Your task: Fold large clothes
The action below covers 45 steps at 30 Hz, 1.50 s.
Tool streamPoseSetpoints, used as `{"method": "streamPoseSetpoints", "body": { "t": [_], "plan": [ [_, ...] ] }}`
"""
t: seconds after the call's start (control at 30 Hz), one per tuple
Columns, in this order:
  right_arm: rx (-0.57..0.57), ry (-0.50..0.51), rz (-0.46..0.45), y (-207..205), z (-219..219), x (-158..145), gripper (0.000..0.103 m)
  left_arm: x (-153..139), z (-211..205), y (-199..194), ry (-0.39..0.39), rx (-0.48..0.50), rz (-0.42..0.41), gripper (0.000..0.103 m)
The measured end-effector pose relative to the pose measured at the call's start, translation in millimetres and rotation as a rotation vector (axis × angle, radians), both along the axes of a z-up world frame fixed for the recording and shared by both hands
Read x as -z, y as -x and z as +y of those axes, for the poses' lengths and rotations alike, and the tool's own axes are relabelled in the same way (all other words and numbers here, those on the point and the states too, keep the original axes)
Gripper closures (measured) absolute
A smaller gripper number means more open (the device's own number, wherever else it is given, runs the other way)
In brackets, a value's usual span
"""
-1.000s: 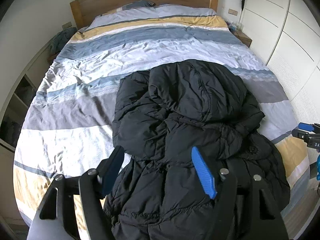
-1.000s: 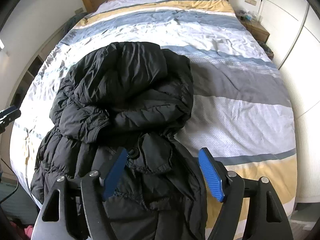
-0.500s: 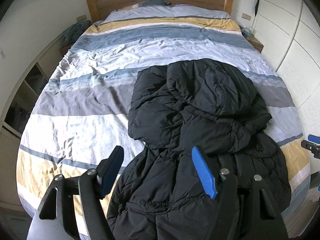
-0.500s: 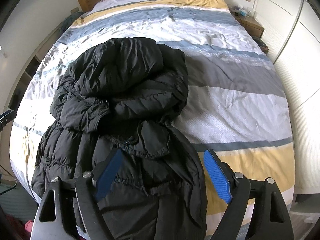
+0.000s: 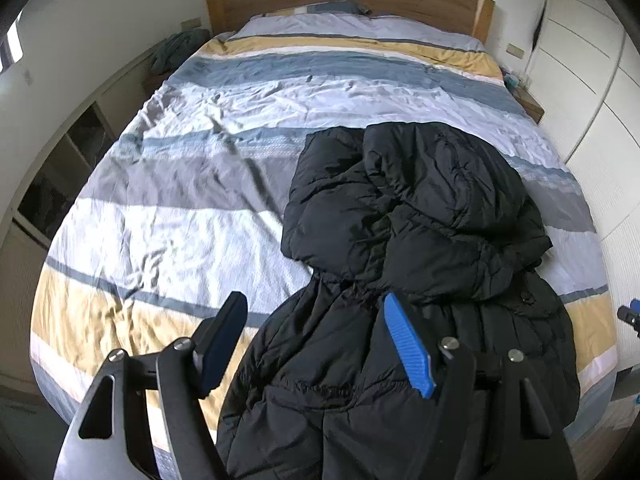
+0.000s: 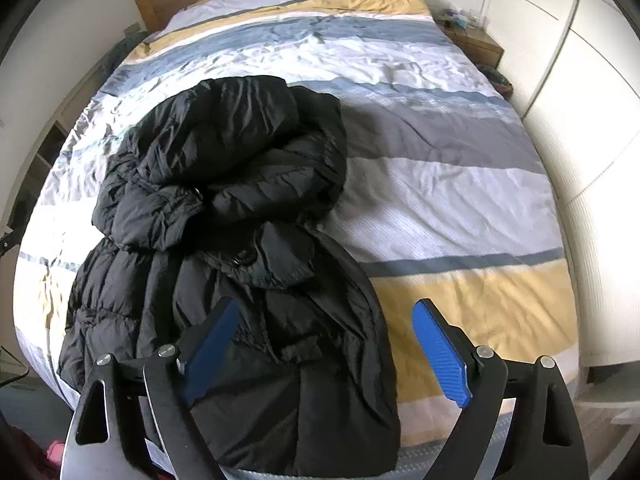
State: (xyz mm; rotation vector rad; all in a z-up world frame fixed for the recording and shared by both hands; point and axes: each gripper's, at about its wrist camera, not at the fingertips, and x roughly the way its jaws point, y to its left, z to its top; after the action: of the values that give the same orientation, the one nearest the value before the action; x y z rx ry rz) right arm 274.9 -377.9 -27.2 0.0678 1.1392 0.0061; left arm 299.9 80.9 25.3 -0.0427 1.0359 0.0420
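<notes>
Jacket (image 5: 404, 240) lies bunched on the bed (image 5: 180, 184), hem at foot edge, just below your left gripper (image 5: 316, 340) & right gripper (image 6: 324, 344). Both gape wide, holding nothing.

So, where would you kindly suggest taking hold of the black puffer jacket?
Probably at the hem of the black puffer jacket, nearest the foot of the striped bed, coming from that edge: it lies flattest there, while the hood end is bunched. Both tongs are open.
</notes>
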Motion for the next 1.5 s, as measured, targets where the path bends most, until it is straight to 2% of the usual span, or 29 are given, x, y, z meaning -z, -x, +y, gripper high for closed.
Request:
{"method": "streamPoseSetpoints", "body": {
  "t": [0.57,1.0,1.07,1.37,1.5],
  "plan": [
    [0.097,0.043,0.094,30,-25,27,0.014,43,73,37,0.019,-0.138,0.060,0.030],
    [0.154,0.045,0.174,38,-39,60,0.014,121,159,73,0.174,-0.266,0.173,0.030],
    [0.164,0.044,0.190,41,-41,69,0.013,135,161,78,0.185,-0.274,0.207,0.030],
    [0.189,-0.013,0.275,56,-38,116,0.013,196,147,88,0.364,-0.235,0.332,0.030],
    [0.184,-0.053,0.298,60,-35,135,0.013,213,147,85,0.398,-0.244,0.356,0.030]
  ]
}}
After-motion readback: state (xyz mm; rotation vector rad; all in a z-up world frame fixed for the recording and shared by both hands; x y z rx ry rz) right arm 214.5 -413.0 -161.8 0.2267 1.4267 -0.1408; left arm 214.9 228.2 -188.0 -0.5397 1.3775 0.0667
